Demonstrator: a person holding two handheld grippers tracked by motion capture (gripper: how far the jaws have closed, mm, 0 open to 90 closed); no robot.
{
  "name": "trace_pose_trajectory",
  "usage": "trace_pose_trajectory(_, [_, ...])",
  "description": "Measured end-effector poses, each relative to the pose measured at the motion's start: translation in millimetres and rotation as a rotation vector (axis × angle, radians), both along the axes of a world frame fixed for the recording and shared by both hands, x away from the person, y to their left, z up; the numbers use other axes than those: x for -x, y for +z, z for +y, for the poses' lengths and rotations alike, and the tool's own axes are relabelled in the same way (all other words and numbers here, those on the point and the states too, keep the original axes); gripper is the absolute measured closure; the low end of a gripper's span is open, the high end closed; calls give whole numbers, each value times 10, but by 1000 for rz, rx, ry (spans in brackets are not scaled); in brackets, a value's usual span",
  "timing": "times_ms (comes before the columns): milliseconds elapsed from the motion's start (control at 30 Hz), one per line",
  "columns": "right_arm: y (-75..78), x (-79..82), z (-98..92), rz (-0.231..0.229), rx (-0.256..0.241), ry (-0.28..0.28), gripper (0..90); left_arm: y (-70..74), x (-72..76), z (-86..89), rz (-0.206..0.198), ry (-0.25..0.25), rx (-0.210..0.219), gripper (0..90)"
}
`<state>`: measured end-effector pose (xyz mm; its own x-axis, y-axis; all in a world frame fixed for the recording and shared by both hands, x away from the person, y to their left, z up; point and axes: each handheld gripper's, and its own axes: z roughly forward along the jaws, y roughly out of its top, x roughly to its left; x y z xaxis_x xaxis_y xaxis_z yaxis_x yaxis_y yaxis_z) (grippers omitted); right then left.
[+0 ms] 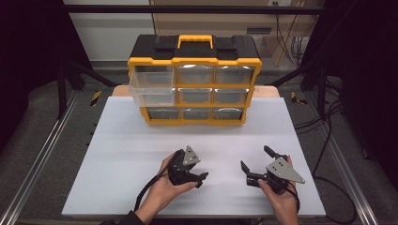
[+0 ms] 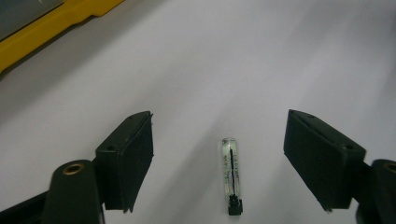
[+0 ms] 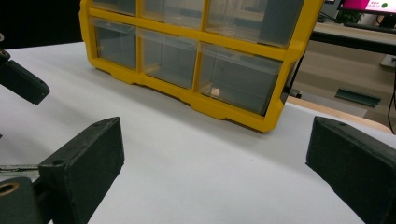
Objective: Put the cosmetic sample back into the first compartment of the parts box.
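**Both grippers spread over the white table, small tube between the left jaws**

The white table (image 1: 141, 154) carries a yellow and black drawer cabinet (image 1: 194, 84) with 9 clear drawers; its top-left drawer (image 1: 151, 83) is pulled out. The left gripper (image 1: 199, 179) and right gripper (image 1: 256, 161) sit near the front edge, jaws spread wide and holding nothing. A small clear tube (image 2: 231, 174) lies flat on the table between the left jaws, touching neither.

Small glass tube (image 2: 232, 175) on white table (image 2: 243, 60), between spread jaws
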<state>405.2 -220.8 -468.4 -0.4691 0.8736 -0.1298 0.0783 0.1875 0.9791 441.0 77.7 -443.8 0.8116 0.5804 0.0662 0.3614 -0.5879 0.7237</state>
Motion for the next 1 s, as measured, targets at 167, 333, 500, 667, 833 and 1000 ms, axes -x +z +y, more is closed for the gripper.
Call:
trace_pose_trajectory(167, [-5,-11,10,5,8,0,44,-19,0,-8,29,30,0,318])
trace_pose_trajectory(333, [-5,-3,-1,8,6,-3,43,-38,-1,37,23,40,7,413])
trace_pose_trajectory(500, [-12,-12,0,13,7,-2,43,-72,-12,77,46,52,7,467])
trace_pose_trajectory(667, [-10,-14,-12,13,5,-7,42,-116,11,13,90,17,-11,530])
trace_pose_trajectory(833, [-7,-8,-9,14,3,-6,41,-196,27,-32,109,4,-37,575])
trace_pose_trajectory(1000, [-10,-14,-26,8,6,-11,41,-258,23,-37,124,5,-48,616])
